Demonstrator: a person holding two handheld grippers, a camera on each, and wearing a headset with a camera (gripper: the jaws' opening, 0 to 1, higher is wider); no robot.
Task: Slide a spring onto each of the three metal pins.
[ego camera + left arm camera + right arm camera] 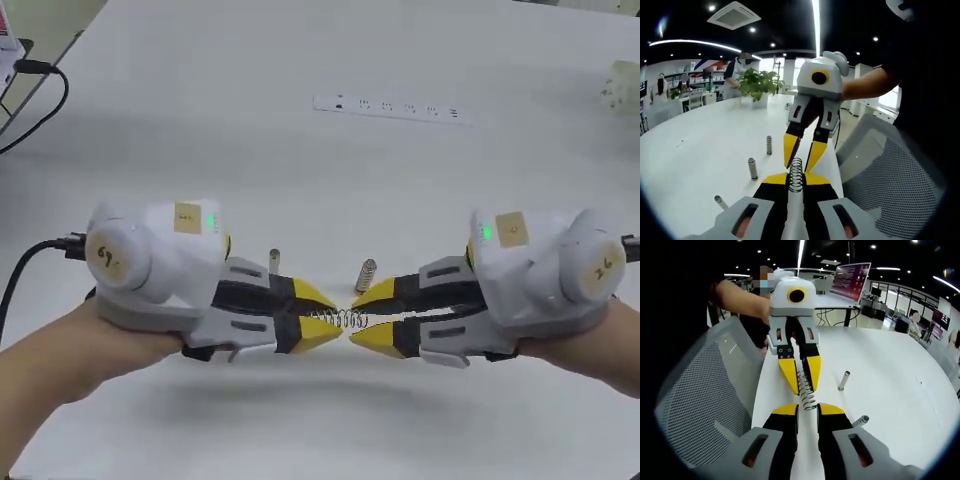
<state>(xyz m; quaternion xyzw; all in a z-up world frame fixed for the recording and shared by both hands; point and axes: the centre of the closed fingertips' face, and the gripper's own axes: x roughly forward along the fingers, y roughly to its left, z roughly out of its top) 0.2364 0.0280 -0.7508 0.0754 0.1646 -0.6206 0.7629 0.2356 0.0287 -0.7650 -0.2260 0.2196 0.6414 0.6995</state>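
Note:
A small steel spring hangs in the air between the two yellow-tipped grippers, above the white table. My left gripper is shut on the spring, which lies well inside its jaws. My right gripper faces it tip to tip, jaws open around the spring's free end. In the left gripper view, two upright pins carry springs and a third pin is bare. The bare pin and one sprung pin stand just behind the grippers.
A white power strip lies farther back on the table, and a black cable runs at the far left. A mesh chair stands past the table's near edge. A potted plant sits at the far end.

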